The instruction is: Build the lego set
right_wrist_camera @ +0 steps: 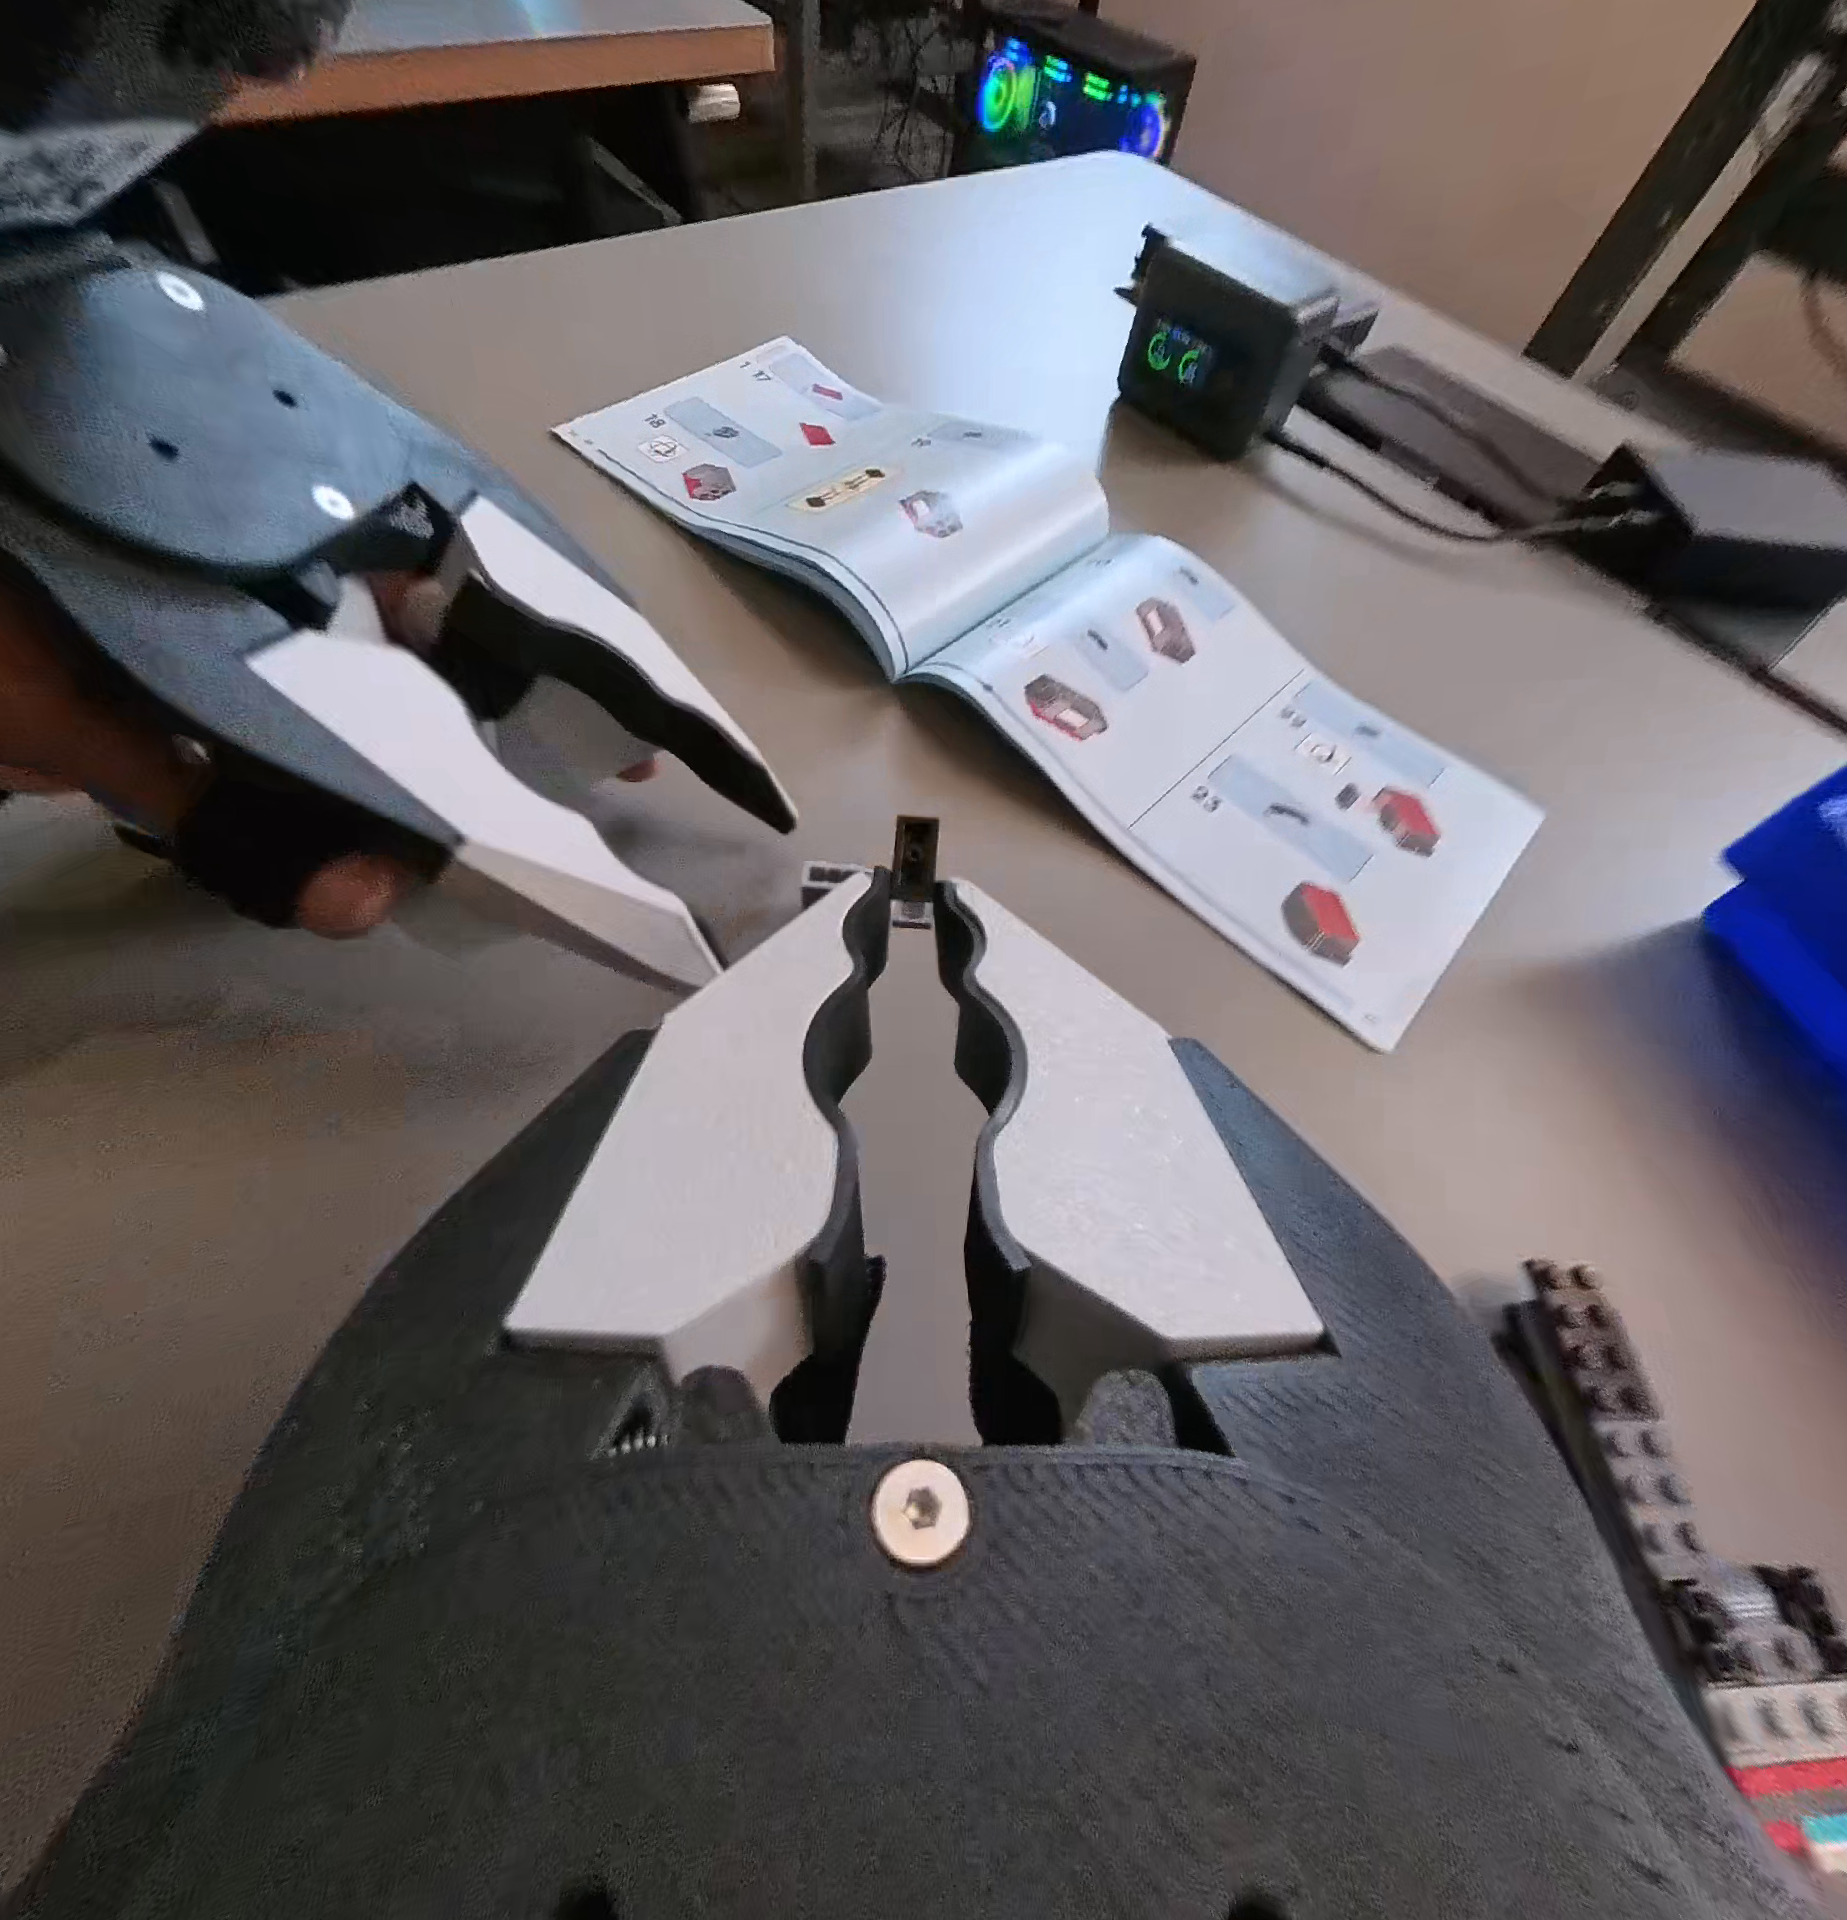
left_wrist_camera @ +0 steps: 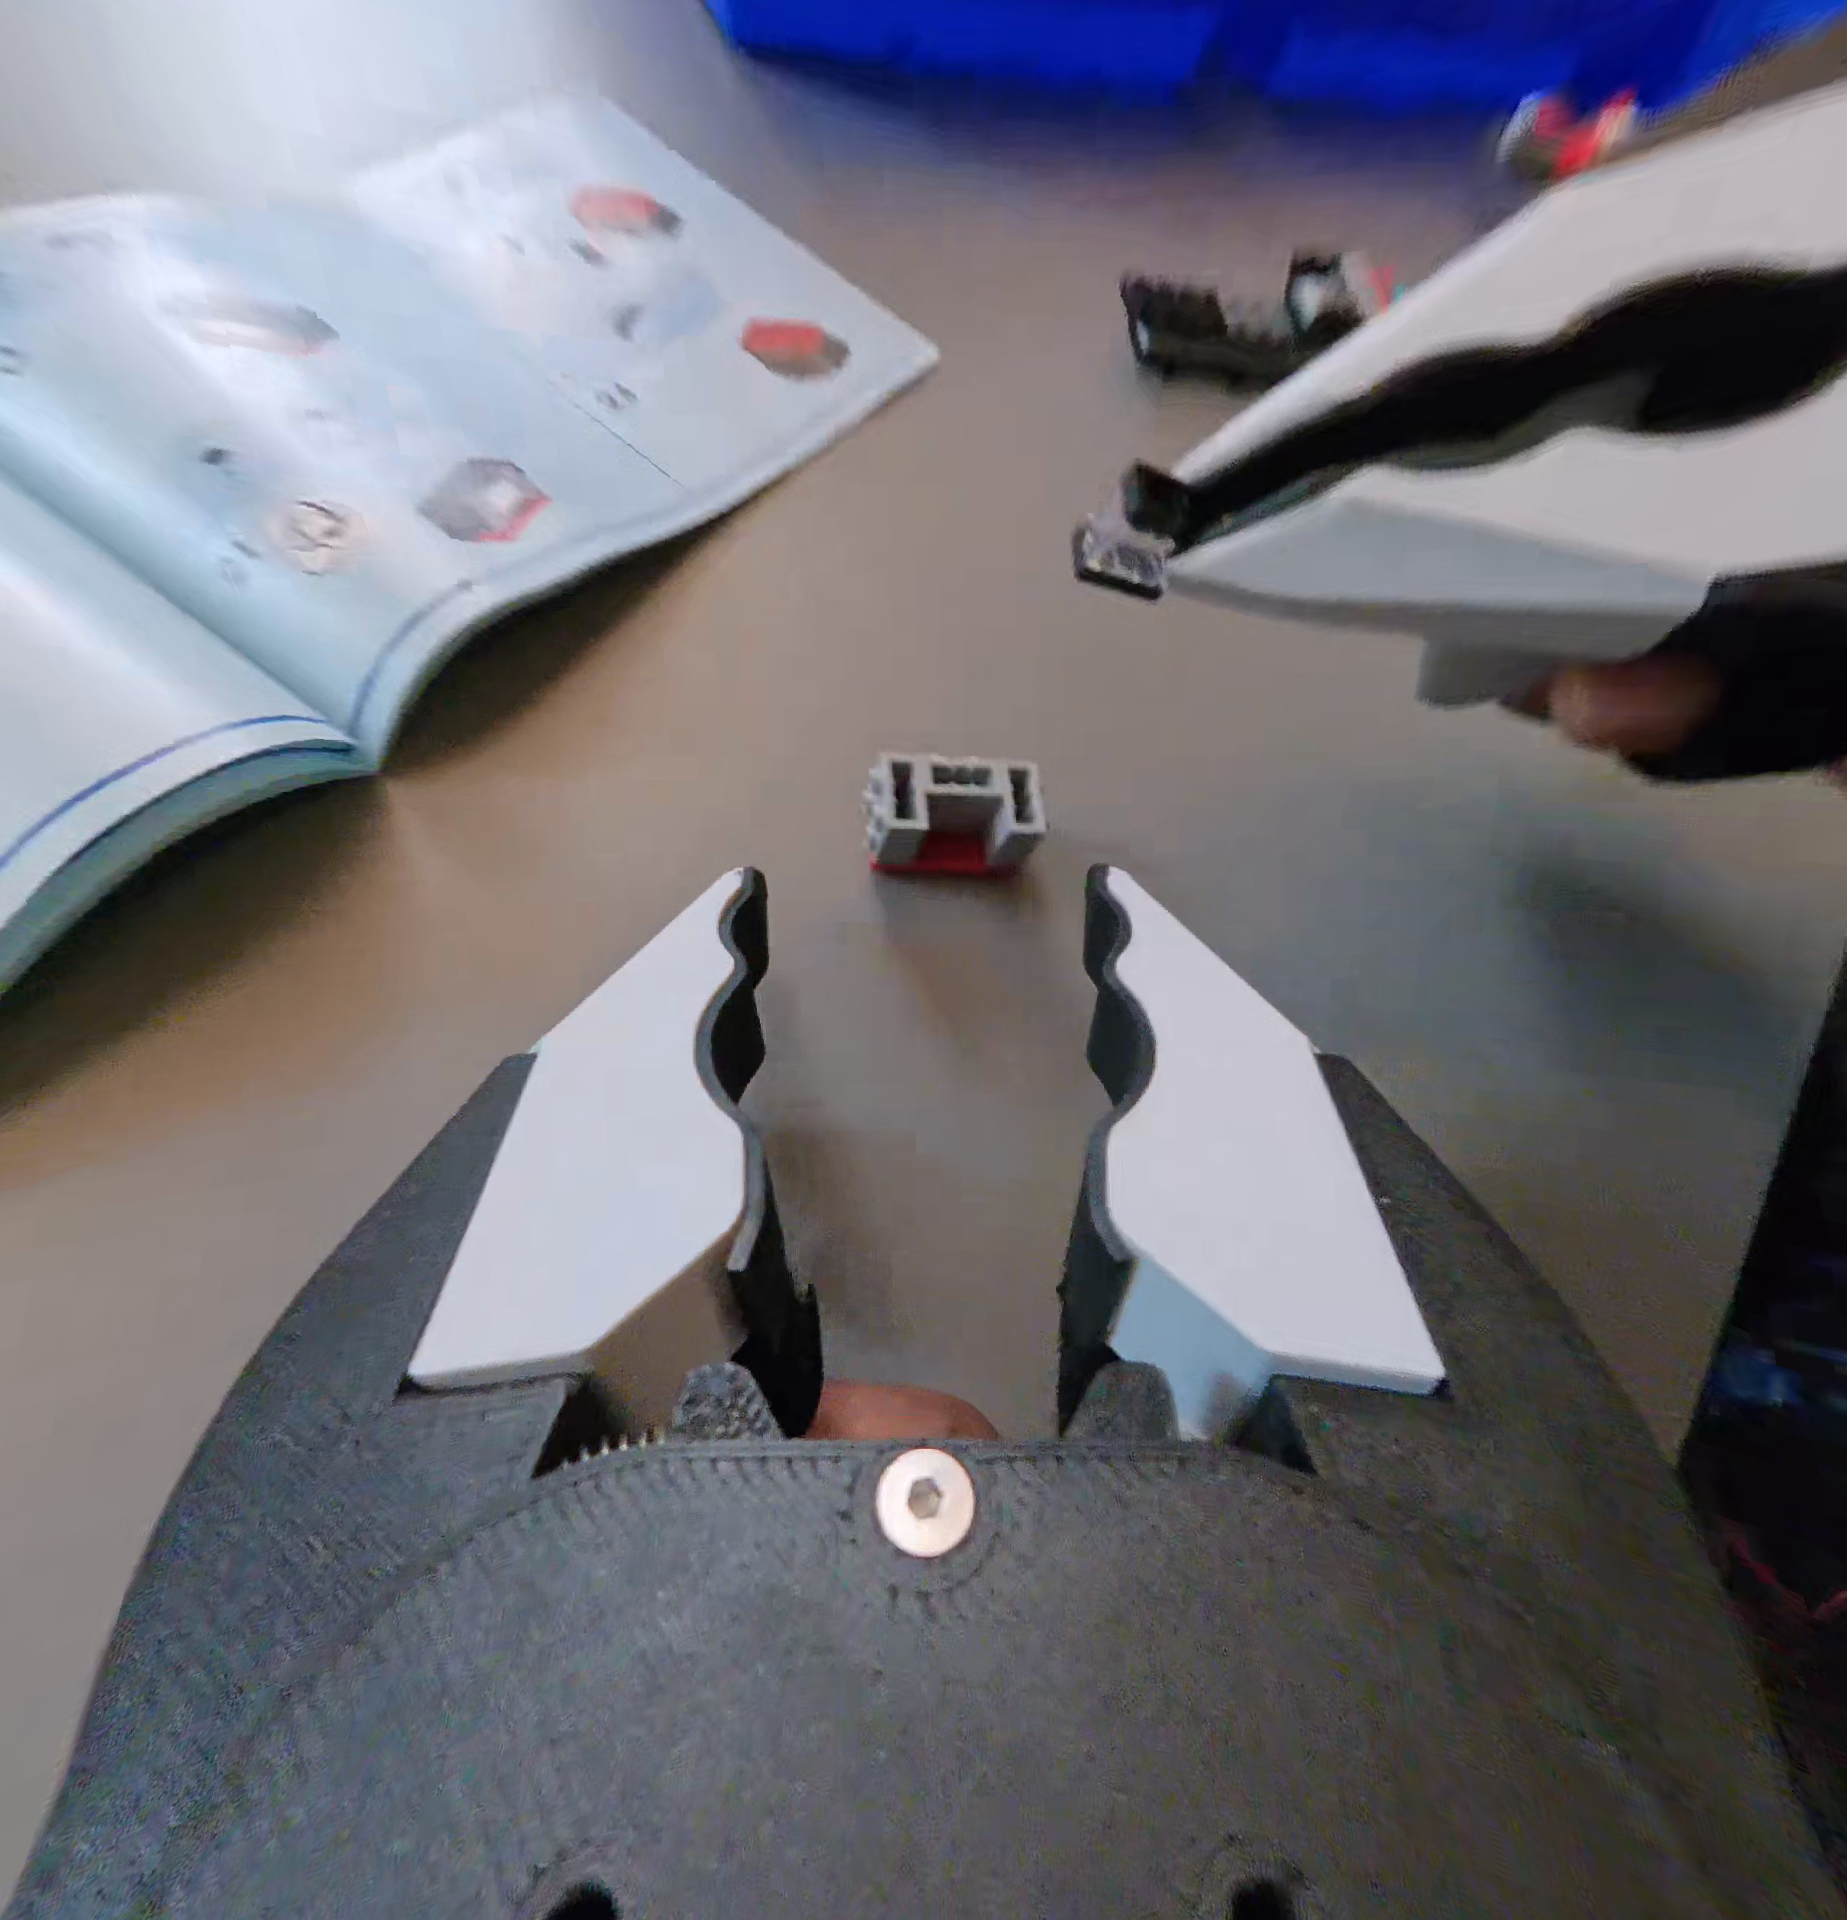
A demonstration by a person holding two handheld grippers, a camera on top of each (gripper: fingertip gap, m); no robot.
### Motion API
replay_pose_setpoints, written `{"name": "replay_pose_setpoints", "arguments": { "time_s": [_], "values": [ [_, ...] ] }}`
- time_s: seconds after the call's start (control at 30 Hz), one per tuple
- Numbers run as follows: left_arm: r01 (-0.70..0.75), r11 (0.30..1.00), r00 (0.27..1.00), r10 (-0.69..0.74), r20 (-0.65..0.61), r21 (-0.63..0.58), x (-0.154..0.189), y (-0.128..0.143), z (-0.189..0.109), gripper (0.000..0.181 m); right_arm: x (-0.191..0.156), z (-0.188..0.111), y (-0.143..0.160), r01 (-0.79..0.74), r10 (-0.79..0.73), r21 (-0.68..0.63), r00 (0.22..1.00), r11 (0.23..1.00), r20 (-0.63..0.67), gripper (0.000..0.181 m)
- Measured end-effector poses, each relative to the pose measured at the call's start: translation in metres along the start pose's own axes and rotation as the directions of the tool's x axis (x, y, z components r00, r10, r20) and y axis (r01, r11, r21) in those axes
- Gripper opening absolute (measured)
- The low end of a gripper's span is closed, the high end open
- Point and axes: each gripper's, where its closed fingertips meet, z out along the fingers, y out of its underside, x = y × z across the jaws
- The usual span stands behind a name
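A small grey lego assembly point(left_wrist_camera: 953, 812) on a red plate stands on the grey table point(left_wrist_camera: 1314, 987), just ahead of my left gripper point(left_wrist_camera: 927, 883), which is open and empty. My right gripper point(right_wrist_camera: 911, 896) is shut on a small black lego piece point(right_wrist_camera: 915, 854) and holds it above the table. In the left wrist view the right gripper point(left_wrist_camera: 1168, 540) comes in from the right, with the black piece point(left_wrist_camera: 1127, 540) up and to the right of the grey assembly. In the right wrist view the left gripper point(right_wrist_camera: 737, 894) is at the left, open; a corner of the grey assembly point(right_wrist_camera: 825, 875) shows behind my fingertips.
An open instruction booklet point(left_wrist_camera: 306, 488) lies left of the assembly; it also shows in the right wrist view point(right_wrist_camera: 1054, 644). A long black lego chassis point(right_wrist_camera: 1667, 1507) lies at the right; black parts point(left_wrist_camera: 1241, 322) lie farther back. A blue bin point(right_wrist_camera: 1812, 914) and black electronics point(right_wrist_camera: 1210, 343) stand at the table's edges. The left gripper's tips are roughly 7 cm from the right gripper's.
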Motion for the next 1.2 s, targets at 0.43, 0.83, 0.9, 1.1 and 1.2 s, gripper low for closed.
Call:
{"name": "replay_pose_setpoints", "arguments": {
  "time_s": [0.43, 0.83, 0.9, 1.1, 1.2],
  "values": [
    [-0.154, 0.986, 0.978, 0.162, 0.128, -0.072, 0.004, -0.004, 0.022, 0.036, -0.004, -0.002, 0.018, -0.155, 0.157, -0.025, 0.976, 0.988, 0.152, 0.008],
    [-0.183, 0.981, 0.977, 0.188, 0.097, -0.061, 0.019, -0.009, 0.030, 0.037, -0.010, 0.008, 0.025, -0.295, 0.320, -0.142, 0.923, 0.945, 0.214, 0.008],
    [-0.181, 0.982, 0.978, 0.186, 0.092, -0.055, 0.019, -0.010, 0.029, 0.037, -0.010, 0.011, 0.025, -0.288, 0.313, -0.146, 0.927, 0.946, 0.204, 0.008],
    [-0.168, 0.985, 0.982, 0.171, 0.076, -0.042, 0.021, -0.011, 0.028, 0.036, -0.009, 0.017, 0.027, -0.238, 0.261, -0.148, 0.953, 0.960, 0.157, 0.008],
    [-0.166, 0.985, 0.983, 0.169, 0.069, -0.042, 0.021, -0.010, 0.027, 0.036, -0.010, 0.017, 0.029, -0.222, 0.245, -0.158, 0.958, 0.962, 0.146, 0.008]
  ]
}}
